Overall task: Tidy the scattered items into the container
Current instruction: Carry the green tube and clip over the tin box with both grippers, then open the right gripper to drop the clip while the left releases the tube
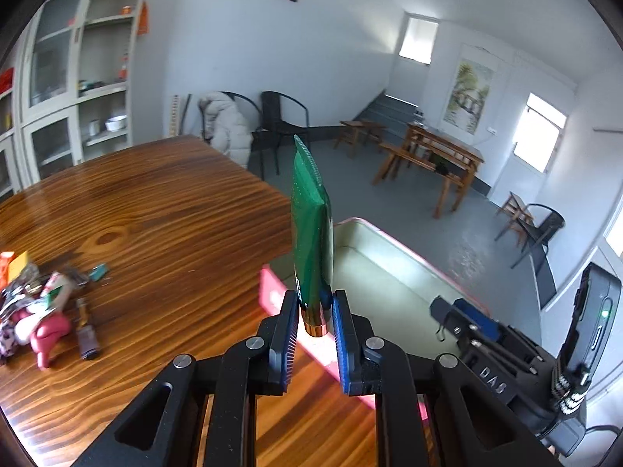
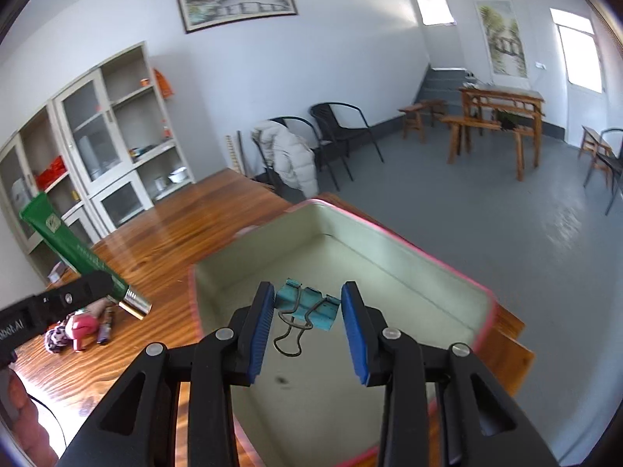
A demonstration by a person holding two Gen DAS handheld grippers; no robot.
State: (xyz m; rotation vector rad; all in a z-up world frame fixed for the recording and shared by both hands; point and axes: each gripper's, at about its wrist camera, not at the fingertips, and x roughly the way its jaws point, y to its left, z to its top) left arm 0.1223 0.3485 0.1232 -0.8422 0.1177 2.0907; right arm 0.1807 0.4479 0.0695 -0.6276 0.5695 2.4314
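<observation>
A broad table of dark-grained, polished brown wood [image 1: 163, 210] spreads below and to the left of the left gripper, and under both tools. On it, just ahead of and beneath the right gripper [image 2: 307, 327], sits the rectangular pink-rimmed tin container with a pale green interior [image 2: 389, 268]; from the left gripper [image 1: 315, 323] the same container [image 1: 373, 268] lies ahead and to its right, its near pink wall just beyond the fingertips.

The left gripper is closed tight on a long green squeeze tube with a gold metallic cap [image 1: 311, 233], clamping it at the neck just above the cap, so the tube stands nearly upright with the crimped end uppermost. In the right wrist view the tube [image 2: 74, 249] appears far to the left of the right gripper, tilted, above the table and outside the container.

The right gripper stands wide open with nothing between its blue pads [image 2: 261, 327]. Framed between them, on the container floor, lies a teal binder clip with wire handles [image 2: 307, 307], the handles pointing back toward the tool; whether the pads touch it I cannot tell.

Far to the left of the left gripper, a heap of small scattered items [image 1: 35, 311] rests on the table: a pink plush toy [image 1: 48, 334], and just beside it a dark marker pen [image 1: 86, 330].
</observation>
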